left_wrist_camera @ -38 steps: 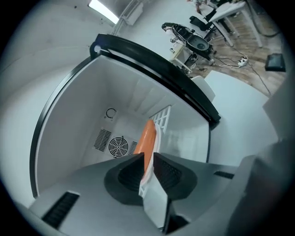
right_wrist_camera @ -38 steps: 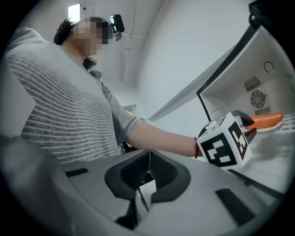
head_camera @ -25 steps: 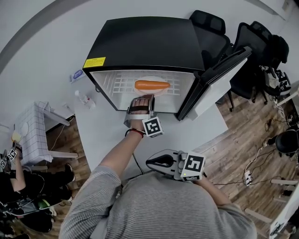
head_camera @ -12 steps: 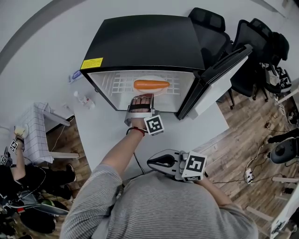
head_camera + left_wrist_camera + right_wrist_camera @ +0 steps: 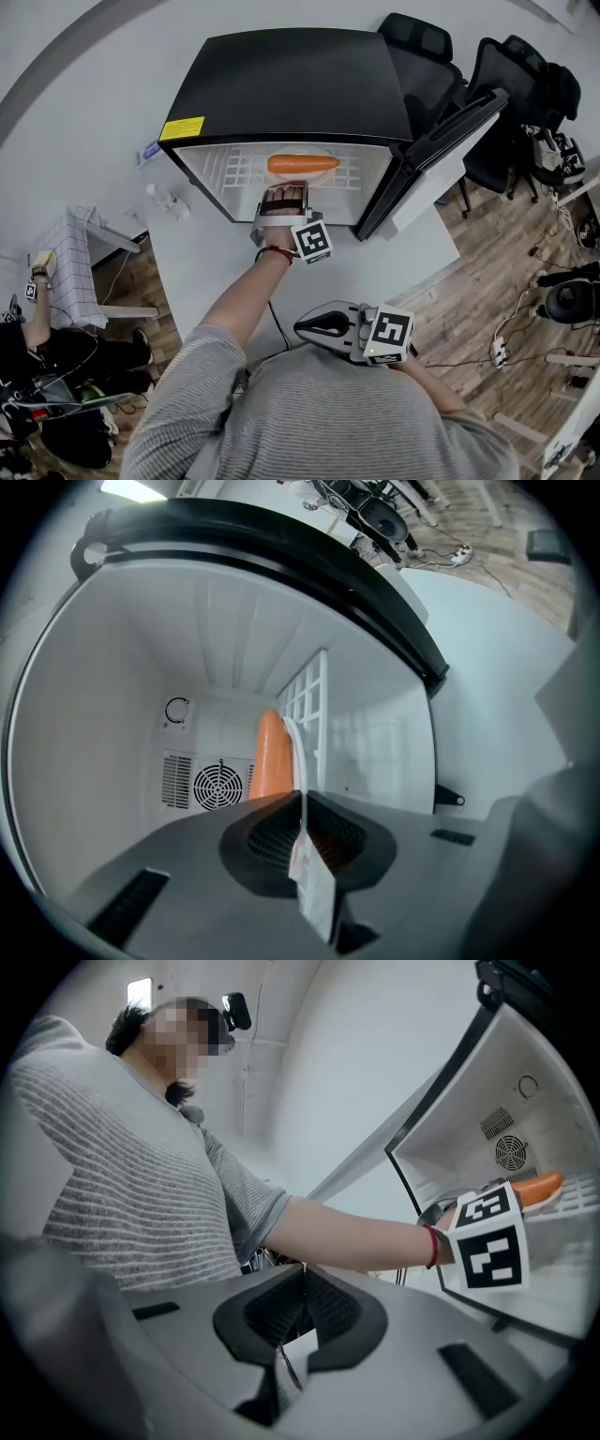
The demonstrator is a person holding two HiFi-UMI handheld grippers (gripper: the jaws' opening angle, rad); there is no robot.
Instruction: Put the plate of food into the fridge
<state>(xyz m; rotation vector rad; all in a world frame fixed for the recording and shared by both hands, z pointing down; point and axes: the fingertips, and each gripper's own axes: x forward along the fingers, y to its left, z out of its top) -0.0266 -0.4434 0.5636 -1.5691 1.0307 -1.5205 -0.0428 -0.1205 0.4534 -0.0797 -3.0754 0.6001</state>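
A black mini fridge (image 5: 291, 84) lies on the white table with its door open. Inside, on the wire shelf (image 5: 239, 169), sits a pale plate (image 5: 328, 178) with an orange carrot (image 5: 303, 164) on it. My left gripper (image 5: 284, 189) is at the fridge mouth, just in front of the plate. In the left gripper view its jaws (image 5: 300, 797) are shut on the plate's thin white rim (image 5: 292, 742), seen edge-on, with the carrot (image 5: 270, 757) beside it. My right gripper (image 5: 309, 325) is held close to the person's chest, shut and empty (image 5: 302, 1274).
The fridge door (image 5: 441, 141) swings out to the right. A small bottle (image 5: 169, 202) stands on the table (image 5: 216, 272) left of the fridge. Black office chairs (image 5: 422, 56) stand behind. Another person (image 5: 37, 347) is at the far left. A fan vent (image 5: 217, 785) marks the fridge's back wall.
My left gripper and hand have edged slightly further toward the fridge shelf. The plate with the carrot stays on the shelf and the right gripper has not moved.
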